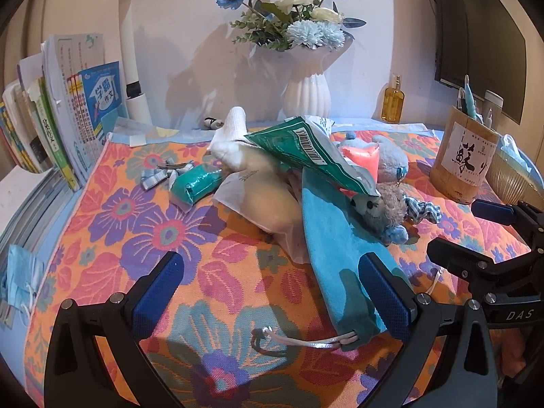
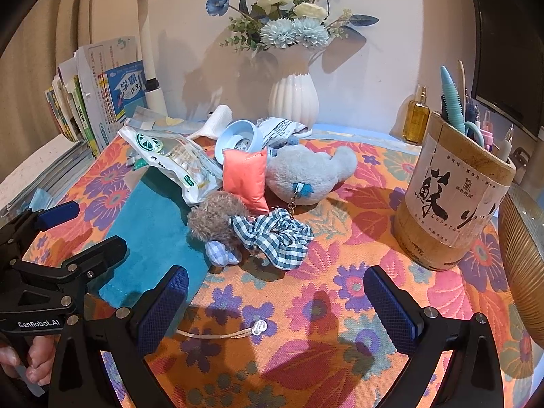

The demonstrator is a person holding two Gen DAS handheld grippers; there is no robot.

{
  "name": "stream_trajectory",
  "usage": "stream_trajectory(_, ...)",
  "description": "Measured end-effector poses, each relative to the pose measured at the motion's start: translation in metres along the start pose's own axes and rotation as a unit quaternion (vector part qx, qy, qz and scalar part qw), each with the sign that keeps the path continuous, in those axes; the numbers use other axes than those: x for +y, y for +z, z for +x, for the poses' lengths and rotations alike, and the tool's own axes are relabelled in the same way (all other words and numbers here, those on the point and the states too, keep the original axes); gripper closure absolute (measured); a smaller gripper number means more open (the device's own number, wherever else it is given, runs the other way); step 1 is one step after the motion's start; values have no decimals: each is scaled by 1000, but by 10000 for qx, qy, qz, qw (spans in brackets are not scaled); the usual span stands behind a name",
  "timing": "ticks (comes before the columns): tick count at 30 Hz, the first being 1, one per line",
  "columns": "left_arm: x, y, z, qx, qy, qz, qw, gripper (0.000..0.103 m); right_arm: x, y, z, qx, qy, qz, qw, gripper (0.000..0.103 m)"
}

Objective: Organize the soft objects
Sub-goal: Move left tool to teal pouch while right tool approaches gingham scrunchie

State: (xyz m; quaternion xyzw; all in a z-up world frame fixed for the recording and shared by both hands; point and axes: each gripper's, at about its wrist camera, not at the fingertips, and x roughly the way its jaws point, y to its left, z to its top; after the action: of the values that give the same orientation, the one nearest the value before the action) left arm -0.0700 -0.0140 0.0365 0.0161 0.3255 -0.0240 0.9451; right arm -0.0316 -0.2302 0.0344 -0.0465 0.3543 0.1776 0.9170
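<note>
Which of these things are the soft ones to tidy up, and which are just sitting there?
To tidy: teal pouch, checked scrunchie, grey plush, brown plush, white sock, pink pillow.

Just sitting there: vase, books, pen holder, lamp, bottle.

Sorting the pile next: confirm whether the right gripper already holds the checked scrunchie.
No: the right gripper is open and empty, short of the checked scrunchie.
</note>
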Motion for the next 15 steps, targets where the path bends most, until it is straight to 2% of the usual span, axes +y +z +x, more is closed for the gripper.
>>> stream_trajectory(8,0,-1,-2,-49,-35,-20,10000,1,-7,1,-1,10,156,189,9997,0)
stream_trajectory(11,0,-1,-3,-61,-52,-28,10000,1,-9,1,-2,2,362,207,9991,0)
stream_trajectory(15,1,-1,-5,-87,-85,-61,9999,1,-7,0,-5,-58,308,184,9993,0)
